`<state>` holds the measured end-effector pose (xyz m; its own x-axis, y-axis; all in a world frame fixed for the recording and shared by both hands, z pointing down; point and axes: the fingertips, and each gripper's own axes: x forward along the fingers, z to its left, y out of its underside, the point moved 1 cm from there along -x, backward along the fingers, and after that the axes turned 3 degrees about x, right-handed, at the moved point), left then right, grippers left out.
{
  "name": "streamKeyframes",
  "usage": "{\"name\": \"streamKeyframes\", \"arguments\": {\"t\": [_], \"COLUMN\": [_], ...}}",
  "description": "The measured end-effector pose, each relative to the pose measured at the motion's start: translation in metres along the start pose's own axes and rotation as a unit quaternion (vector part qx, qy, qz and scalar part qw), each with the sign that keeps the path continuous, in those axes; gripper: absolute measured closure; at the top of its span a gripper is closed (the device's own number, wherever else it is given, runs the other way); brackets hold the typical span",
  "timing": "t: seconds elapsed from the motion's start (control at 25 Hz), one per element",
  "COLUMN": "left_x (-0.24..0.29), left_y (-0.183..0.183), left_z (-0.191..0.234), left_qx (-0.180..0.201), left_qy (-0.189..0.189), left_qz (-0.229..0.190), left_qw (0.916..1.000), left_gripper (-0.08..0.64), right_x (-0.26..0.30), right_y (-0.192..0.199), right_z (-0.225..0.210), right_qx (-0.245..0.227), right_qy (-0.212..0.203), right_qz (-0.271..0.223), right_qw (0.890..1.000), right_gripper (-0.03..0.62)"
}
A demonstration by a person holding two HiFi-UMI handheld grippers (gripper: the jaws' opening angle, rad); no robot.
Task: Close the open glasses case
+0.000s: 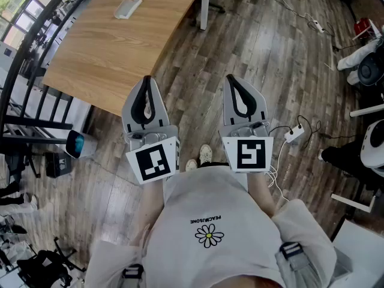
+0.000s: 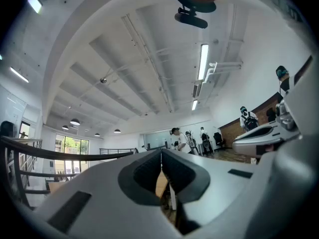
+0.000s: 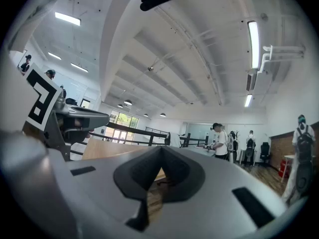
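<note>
A pale grey glasses case lies far back on the wooden table; it is too small to tell how its lid stands. Both grippers hang over the floor in front of the person, well short of the case. My left gripper is shut, its tips meeting just before the table's near edge. My right gripper is shut too, over bare floor to the right of the table. Nothing is between either pair of jaws. In the left gripper view the left gripper points out into the room, as the right gripper does in its own view.
A white table leg stands at the table's right corner. A black railing runs along the left. A power strip with cables lies on the floor to the right. Chair bases stand at the far right. People stand far off.
</note>
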<state>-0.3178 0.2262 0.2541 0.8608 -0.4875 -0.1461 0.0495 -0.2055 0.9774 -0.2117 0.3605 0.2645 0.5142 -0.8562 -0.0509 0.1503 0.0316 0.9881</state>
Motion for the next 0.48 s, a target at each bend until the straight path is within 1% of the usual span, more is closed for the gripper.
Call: {"name": "streamKeyframes", "arguments": {"t": [0.48], "left_x": [0.009], "left_y": [0.008], "left_z": [-0.003], "left_qx": [0.004], "left_qy": [0.000], "left_qz": [0.011], "left_qw": [0.9999], "left_gripper": [0.543], "right_x": [0.002], "right_y": [0.012], "right_z": [-0.019], "right_qx": [0.021], "right_qy": [-0.004], "right_qz": [0.006], "right_qw": [1.000], "right_gripper": [0.586]}}
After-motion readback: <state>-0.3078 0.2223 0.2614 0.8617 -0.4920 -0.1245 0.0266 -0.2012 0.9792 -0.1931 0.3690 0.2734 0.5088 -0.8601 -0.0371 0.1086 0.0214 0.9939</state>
